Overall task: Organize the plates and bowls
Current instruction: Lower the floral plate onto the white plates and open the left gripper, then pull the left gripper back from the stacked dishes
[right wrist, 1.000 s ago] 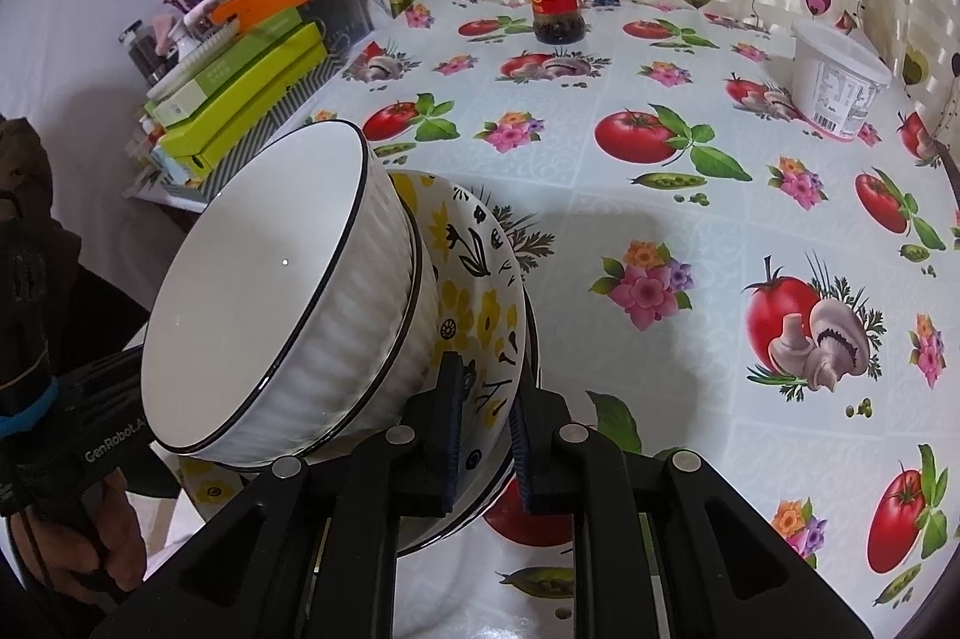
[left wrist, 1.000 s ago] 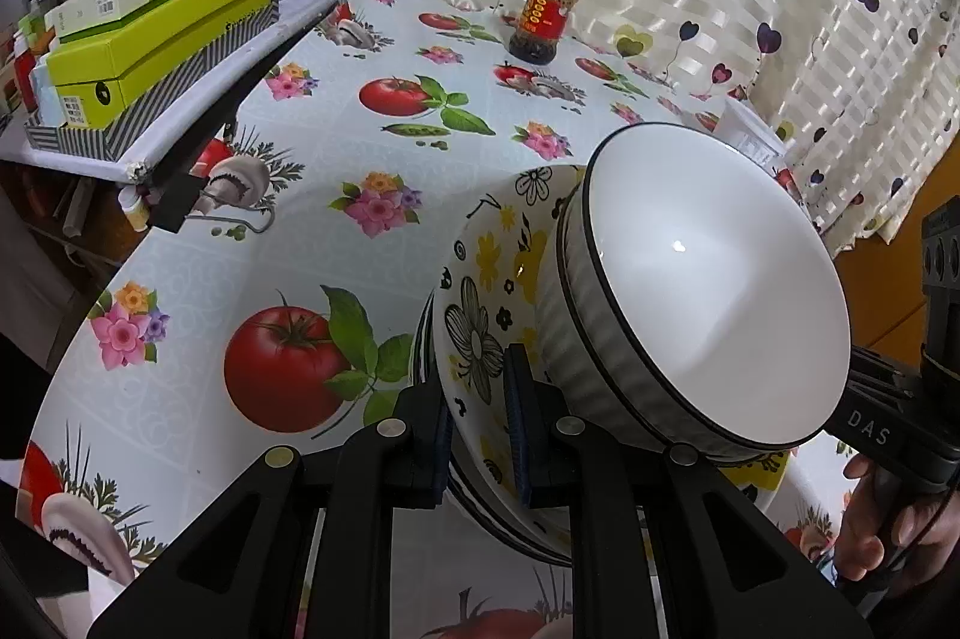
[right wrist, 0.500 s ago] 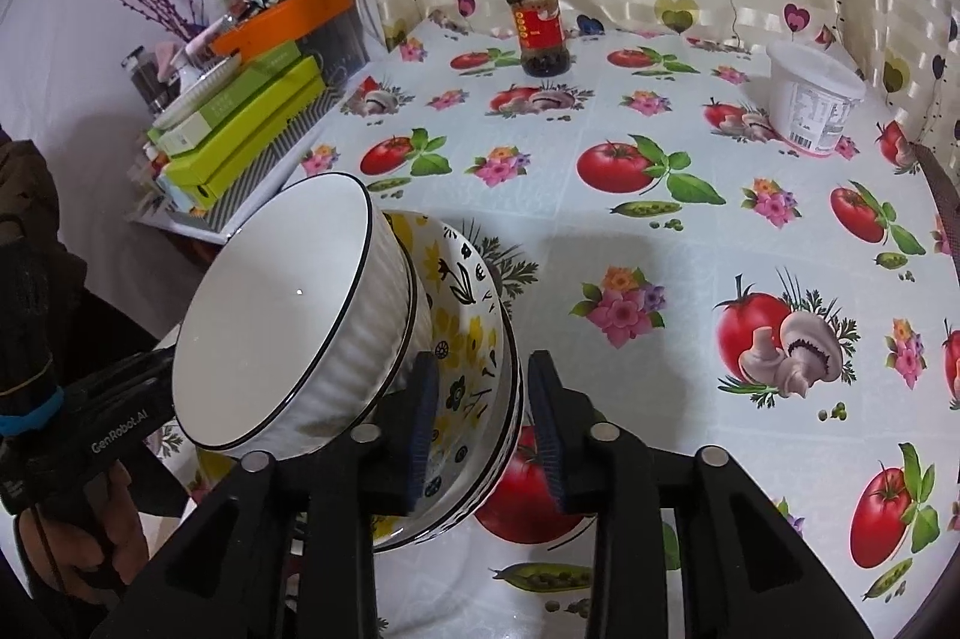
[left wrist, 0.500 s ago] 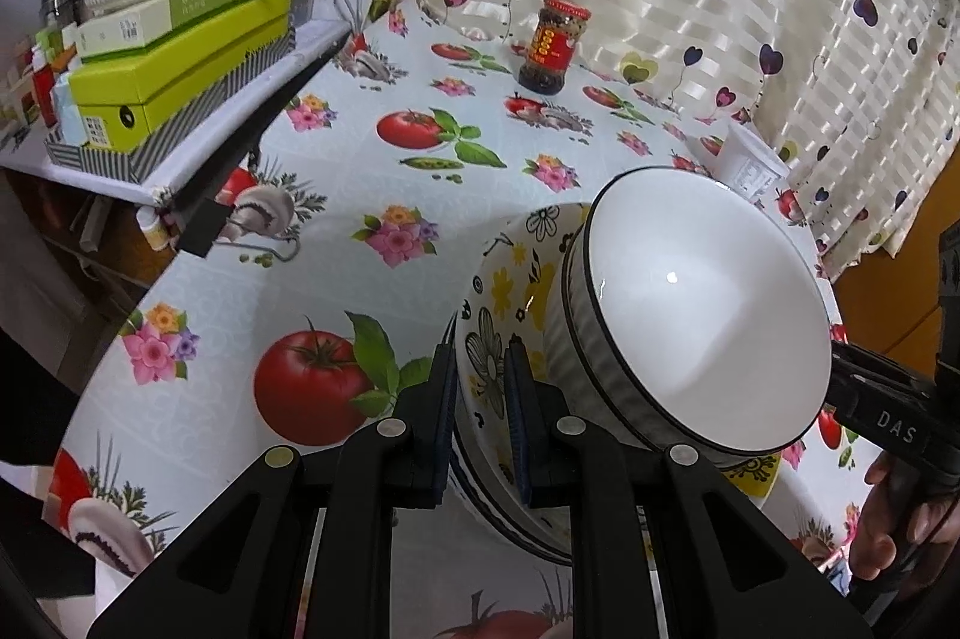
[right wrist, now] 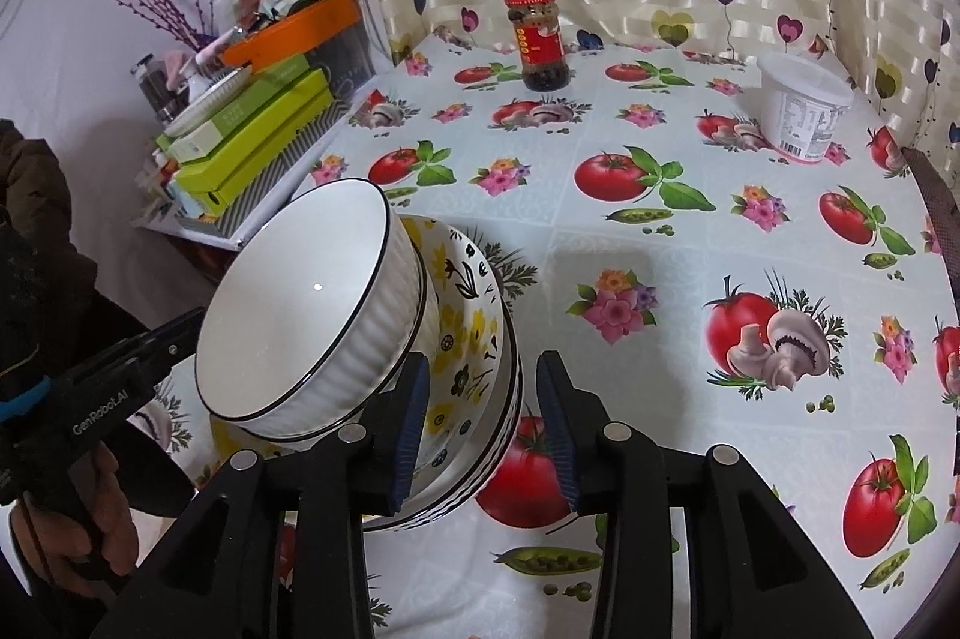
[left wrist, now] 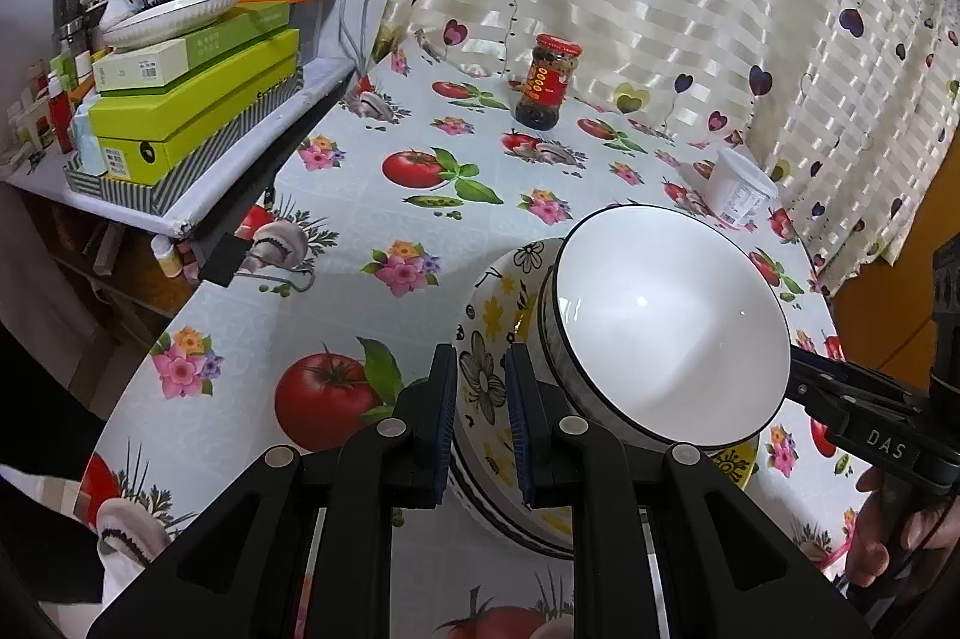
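A white ribbed bowl (left wrist: 666,321) (right wrist: 300,303) with a black rim sits tilted in a stack of flower-patterned plates (left wrist: 486,303) (right wrist: 468,291) on the tomato-print tablecloth. My left gripper (left wrist: 482,387) is shut on the near rim of the flowered plates. On the opposite side, my right gripper (right wrist: 483,381) has its jaws opening: the stack's rim stands between them, and the right pad is clear of it. Each gripper's black body and the hand holding it show at the edge of the other's view.
A red-lidded sauce jar (left wrist: 547,81) (right wrist: 540,42) stands at the back by the heart-print curtain. A white plastic tub (left wrist: 741,189) (right wrist: 801,108) is at the back right. A side shelf with green boxes (left wrist: 192,105) (right wrist: 252,141) borders the table's left.
The right jaws, clamped on the stack's rim a second ago, have spread apart. Both cameras have drawn up and away a little, so the stack looks smaller. The left grip is unchanged.
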